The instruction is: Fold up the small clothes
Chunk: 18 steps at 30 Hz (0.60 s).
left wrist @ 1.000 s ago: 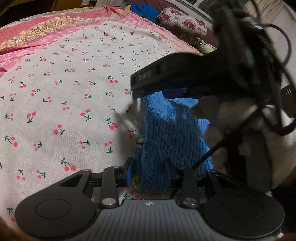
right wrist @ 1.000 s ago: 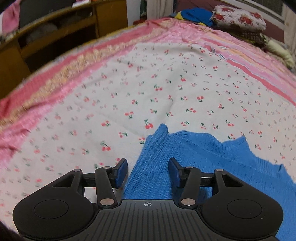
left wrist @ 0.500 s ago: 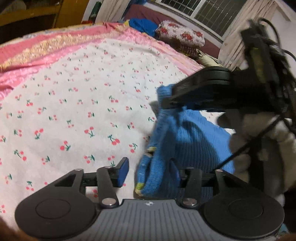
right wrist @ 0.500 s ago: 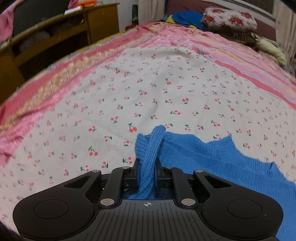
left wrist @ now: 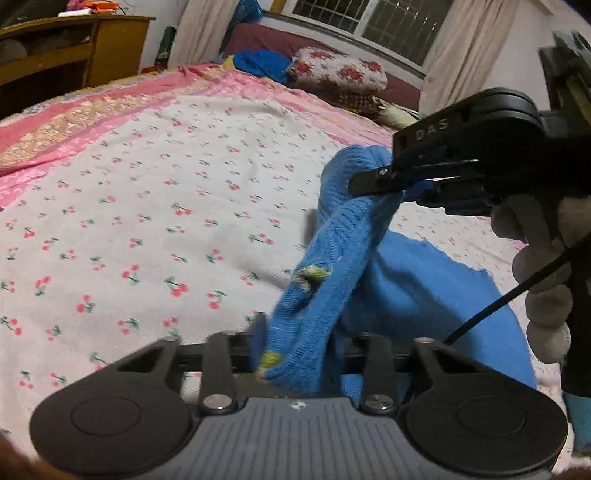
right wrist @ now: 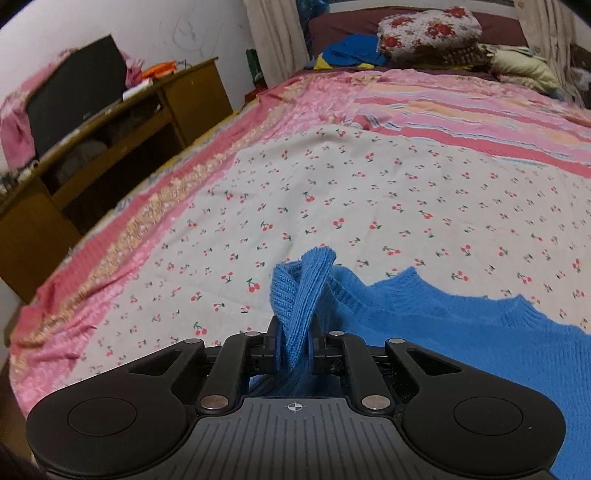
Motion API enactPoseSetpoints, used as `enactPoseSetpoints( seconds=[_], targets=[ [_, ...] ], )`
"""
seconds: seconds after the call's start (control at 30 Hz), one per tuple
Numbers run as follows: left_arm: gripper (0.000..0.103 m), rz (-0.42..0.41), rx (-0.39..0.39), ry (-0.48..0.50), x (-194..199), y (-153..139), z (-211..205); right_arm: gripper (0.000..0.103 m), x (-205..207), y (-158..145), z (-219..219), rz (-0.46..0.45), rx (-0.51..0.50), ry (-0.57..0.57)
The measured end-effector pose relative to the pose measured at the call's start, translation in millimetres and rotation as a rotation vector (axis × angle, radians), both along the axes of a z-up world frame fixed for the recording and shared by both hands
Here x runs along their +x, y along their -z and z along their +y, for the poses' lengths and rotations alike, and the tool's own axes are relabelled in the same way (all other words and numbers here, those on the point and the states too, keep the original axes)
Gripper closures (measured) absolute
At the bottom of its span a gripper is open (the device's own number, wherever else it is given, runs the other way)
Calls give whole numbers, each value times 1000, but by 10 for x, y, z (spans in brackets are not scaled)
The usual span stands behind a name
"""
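Observation:
A small blue knitted sweater point(right wrist: 461, 332) lies on the cherry-print bedsheet point(right wrist: 369, 206). My right gripper point(right wrist: 294, 349) is shut on a ribbed edge of the sweater and lifts it off the sheet. In the left wrist view my left gripper point(left wrist: 301, 349) is shut on another edge of the blue sweater point(left wrist: 413, 288), with small yellow-green marks on the knit. The right gripper point(left wrist: 373, 181) appears there above and to the right, clamping the raised fabric. The strip between both grippers hangs off the bed.
A pink striped border point(right wrist: 461, 118) runs around the sheet. Pillows and a blue cloth pile point(right wrist: 351, 51) lie at the bed's far end. A wooden desk point(right wrist: 110, 129) stands left of the bed. A window with curtains point(left wrist: 369, 26) is behind.
My right gripper shut on the sweater's edge and rose with it. My left gripper closed on the other edge and lifted too; the fabric now hangs between them above the sheet.

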State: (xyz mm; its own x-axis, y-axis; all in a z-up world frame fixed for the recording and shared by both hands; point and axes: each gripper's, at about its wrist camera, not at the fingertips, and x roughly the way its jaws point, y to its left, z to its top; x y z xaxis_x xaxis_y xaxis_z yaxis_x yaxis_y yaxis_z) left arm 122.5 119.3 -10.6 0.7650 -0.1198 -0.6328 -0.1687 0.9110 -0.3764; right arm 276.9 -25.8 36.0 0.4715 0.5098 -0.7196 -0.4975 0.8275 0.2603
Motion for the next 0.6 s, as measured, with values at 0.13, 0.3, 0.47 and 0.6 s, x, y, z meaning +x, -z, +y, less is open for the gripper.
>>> enactPoseSetpoints(
  seconds=[0.13, 0.3, 0.47, 0.6],
  targets=[
    [80, -29, -34, 27, 12, -80, -130, 92, -1, -32, -285, 12, 56, 35],
    [81, -52, -29, 108, 76, -222, -464, 92, 2, -45, -676, 19, 129, 87],
    [81, -79, -10, 201, 194, -392, -842, 92, 71, -73, -1132, 18, 188, 154],
    [81, -99, 3, 280, 268, -504, -1203, 92, 116, -116, -1524, 4, 225, 205]
  ],
)
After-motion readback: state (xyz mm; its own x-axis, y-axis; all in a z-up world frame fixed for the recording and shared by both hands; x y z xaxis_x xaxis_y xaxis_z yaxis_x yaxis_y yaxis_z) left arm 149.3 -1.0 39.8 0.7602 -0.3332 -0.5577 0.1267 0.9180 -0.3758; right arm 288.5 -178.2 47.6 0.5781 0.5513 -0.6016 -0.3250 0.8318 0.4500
